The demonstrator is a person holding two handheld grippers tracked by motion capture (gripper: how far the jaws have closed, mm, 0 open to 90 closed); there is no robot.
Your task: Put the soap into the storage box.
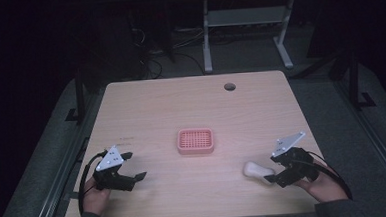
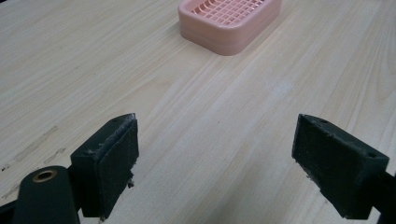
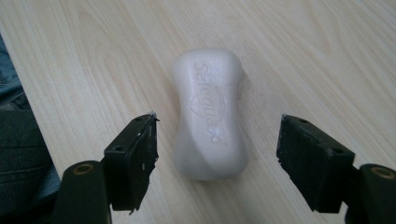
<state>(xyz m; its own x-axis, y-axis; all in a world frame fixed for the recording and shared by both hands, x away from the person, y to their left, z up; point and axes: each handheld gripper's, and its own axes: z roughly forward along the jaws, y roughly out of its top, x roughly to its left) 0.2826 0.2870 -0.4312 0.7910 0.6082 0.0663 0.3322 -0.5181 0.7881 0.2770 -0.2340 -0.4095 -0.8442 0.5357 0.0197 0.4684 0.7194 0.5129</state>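
A white bar of soap (image 1: pixel 257 170) (image 3: pixel 208 115) lies flat on the wooden table (image 1: pixel 196 108) near its front right. My right gripper (image 1: pixel 273 170) (image 3: pixel 217 140) is open with its jaws on either side of the bar's near end, neither pad touching it. A pink soap dish (image 1: pixel 195 141) (image 2: pixel 230 21) with a grid top sits at the table's middle. My left gripper (image 1: pixel 136 165) (image 2: pixel 215 154) rests low at the front left, open and empty, pointing toward the dish.
A round cable hole (image 1: pixel 229 86) lies near the table's far edge. Beyond the table stand the grey legs of another desk (image 1: pixel 206 37) and floor cables. A dark sleeve (image 3: pixel 18 154) shows beside the table edge in the right gripper view.
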